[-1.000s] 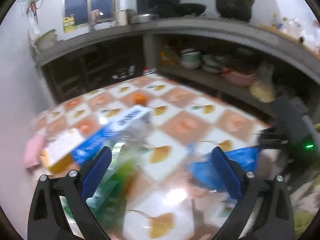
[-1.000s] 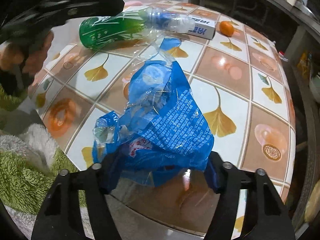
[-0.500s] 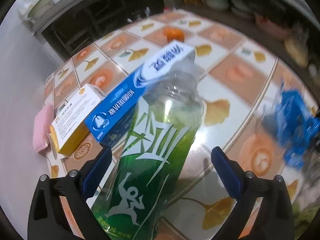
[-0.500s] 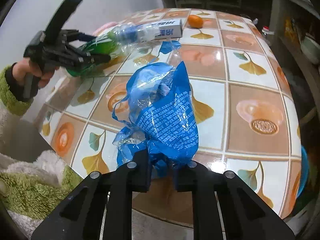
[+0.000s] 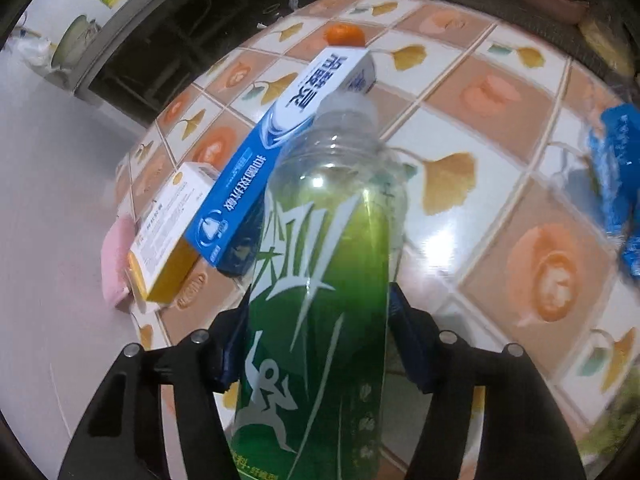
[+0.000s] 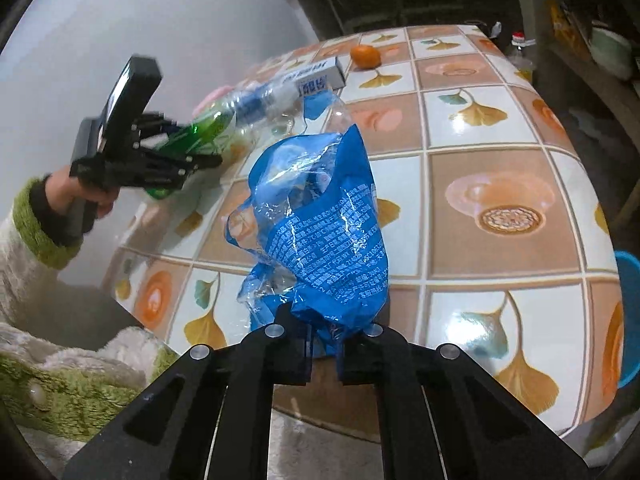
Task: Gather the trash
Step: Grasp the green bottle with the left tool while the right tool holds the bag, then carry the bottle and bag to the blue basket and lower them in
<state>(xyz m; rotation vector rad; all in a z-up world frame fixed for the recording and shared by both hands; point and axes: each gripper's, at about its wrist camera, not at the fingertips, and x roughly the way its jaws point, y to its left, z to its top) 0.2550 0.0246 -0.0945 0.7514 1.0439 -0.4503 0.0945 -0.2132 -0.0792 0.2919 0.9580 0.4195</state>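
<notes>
Right now the green-labelled plastic bottle (image 5: 320, 300) lies on the tiled table (image 5: 500, 168) between my left gripper's (image 5: 320, 344) closing jaws, pads against its sides. Beyond its neck sits a blue toothpaste box (image 5: 280, 152), a yellow-edged carton (image 5: 168, 232) to the left, a tangerine (image 5: 345, 35) farther off. My right gripper (image 6: 324, 354) is closing, clamped on the crumpled blue plastic wrapper (image 6: 320, 232).

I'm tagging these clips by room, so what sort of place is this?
Most likely a home kitchen: a pot on a concrete counter, bowls on a shelf, and a table under a tile-print cover.
</notes>
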